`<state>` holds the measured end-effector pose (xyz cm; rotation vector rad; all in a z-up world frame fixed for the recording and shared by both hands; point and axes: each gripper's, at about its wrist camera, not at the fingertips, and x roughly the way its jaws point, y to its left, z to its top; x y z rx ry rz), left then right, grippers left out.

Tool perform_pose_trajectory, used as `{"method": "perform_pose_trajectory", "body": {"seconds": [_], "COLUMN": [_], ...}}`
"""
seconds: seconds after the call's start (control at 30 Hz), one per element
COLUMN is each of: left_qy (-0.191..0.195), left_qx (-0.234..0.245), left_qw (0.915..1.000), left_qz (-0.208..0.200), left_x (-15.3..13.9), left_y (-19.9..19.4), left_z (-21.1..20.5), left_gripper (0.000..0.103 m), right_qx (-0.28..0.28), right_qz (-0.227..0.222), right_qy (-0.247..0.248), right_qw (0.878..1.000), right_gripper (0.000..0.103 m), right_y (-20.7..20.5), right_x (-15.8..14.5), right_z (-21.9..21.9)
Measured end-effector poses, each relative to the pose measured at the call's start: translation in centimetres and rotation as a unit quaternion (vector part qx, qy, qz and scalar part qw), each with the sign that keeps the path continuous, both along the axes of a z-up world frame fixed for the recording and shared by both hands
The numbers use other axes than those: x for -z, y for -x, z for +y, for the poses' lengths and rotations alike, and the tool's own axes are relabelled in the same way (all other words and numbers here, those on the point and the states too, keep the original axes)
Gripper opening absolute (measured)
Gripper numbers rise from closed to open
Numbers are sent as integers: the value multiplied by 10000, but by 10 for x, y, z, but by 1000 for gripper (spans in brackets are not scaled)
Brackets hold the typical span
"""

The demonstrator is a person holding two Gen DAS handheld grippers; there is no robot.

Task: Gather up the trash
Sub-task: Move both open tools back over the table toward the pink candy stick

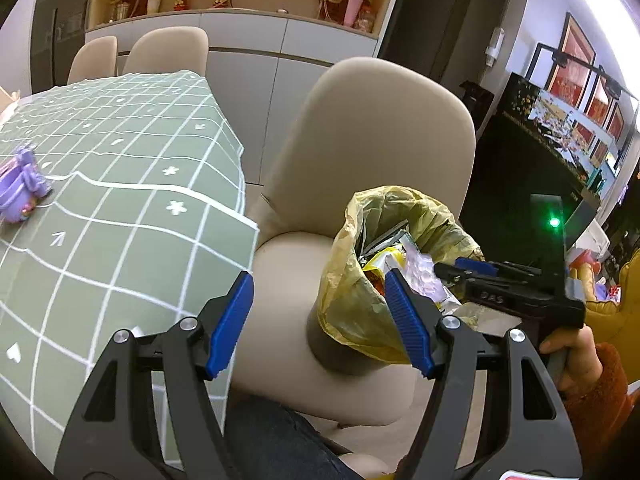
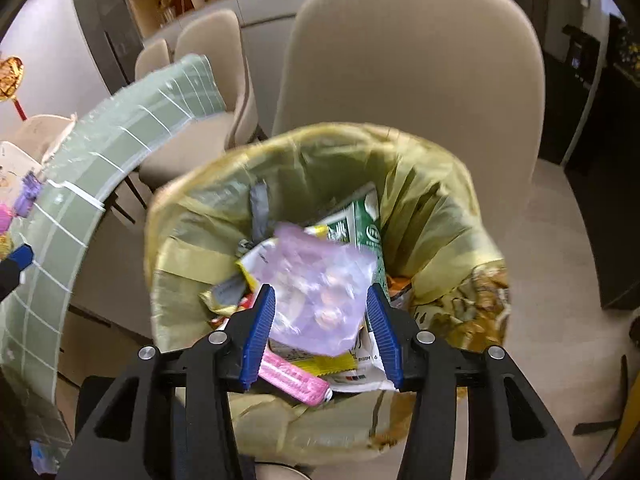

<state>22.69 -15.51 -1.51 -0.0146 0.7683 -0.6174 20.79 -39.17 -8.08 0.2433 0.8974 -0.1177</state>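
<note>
A dark bin with a yellow bag liner (image 1: 356,304) (image 2: 432,200) stands on a beige chair seat, full of wrappers. A blurred pale purple plastic wrapper (image 2: 320,288) lies on top of the trash, between my right gripper's (image 2: 320,304) open fingers and apart from them. A pink packet (image 2: 292,380) and a green carton (image 2: 360,220) lie in the bin too. My left gripper (image 1: 320,292) is open and empty, between the table edge and the bin. The right gripper (image 1: 456,270) also shows in the left wrist view, over the bin's rim.
A table with a green checked cloth (image 1: 120,184) (image 2: 80,216) is on the left, with a purple toy (image 1: 20,184) on it. The beige chair (image 1: 384,132) holds the bin. More chairs (image 1: 168,48) and cabinets stand behind.
</note>
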Motion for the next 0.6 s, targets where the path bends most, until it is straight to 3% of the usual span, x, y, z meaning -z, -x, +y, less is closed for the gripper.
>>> {"method": "perform_pose_trajectory", "body": {"seconds": [0.13,0.27,0.43,0.6], "left_qy": [59,113,166,-24], "left_qx": [-96,-275,-689,-1172], "left_qw": [9999,9995,9973,9925], "left_qz": [-36,-95,-194,-334], "left_x": [-6,-15,-26,-34], "left_y": [7,11,10,3], "left_z": [19,47,99,155], "left_gripper": [64,64,65,65], "right_qx": [90,-208,-891,-1527], "right_qz": [-401,-556,-858,-969], "right_qy": [-59,-155,-231,-20], "right_qw": [9991,9981,9921,9835], "right_gripper": [53,53,53,53], "right_y": [9,16,14,6], "right_x": [-25,-45,-65,-74], "right_z": [6,26,74,134]}}
